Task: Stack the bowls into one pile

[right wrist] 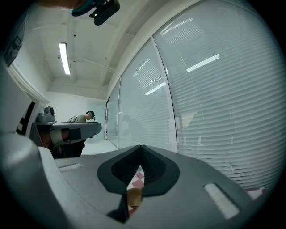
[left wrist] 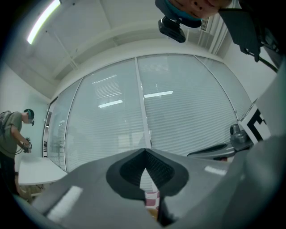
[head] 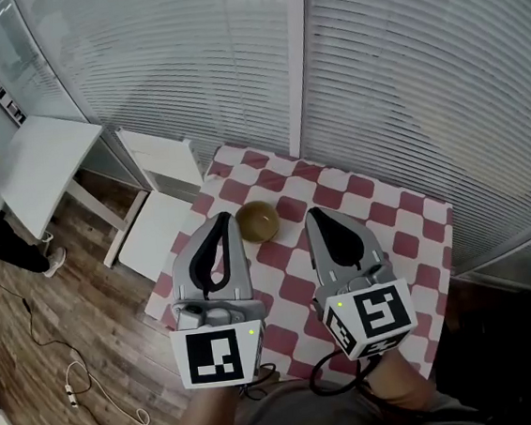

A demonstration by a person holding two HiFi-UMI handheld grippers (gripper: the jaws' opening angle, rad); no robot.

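Brown bowl (head: 258,221) on the checked table (head: 390,231)
Left gripper (head: 221,217) and right gripper (head: 312,214) hover either side (both jaws together, empty)

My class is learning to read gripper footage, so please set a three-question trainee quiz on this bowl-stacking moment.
1. True or false: the right gripper is holding the brown bowl.
2. The tablecloth is: A striped, B red-and-white checked, C plain.
3. Fill in: the left gripper has its jaws ____.

Key: 1 false, it is shut and empty above the table; 2 B; 3 shut.
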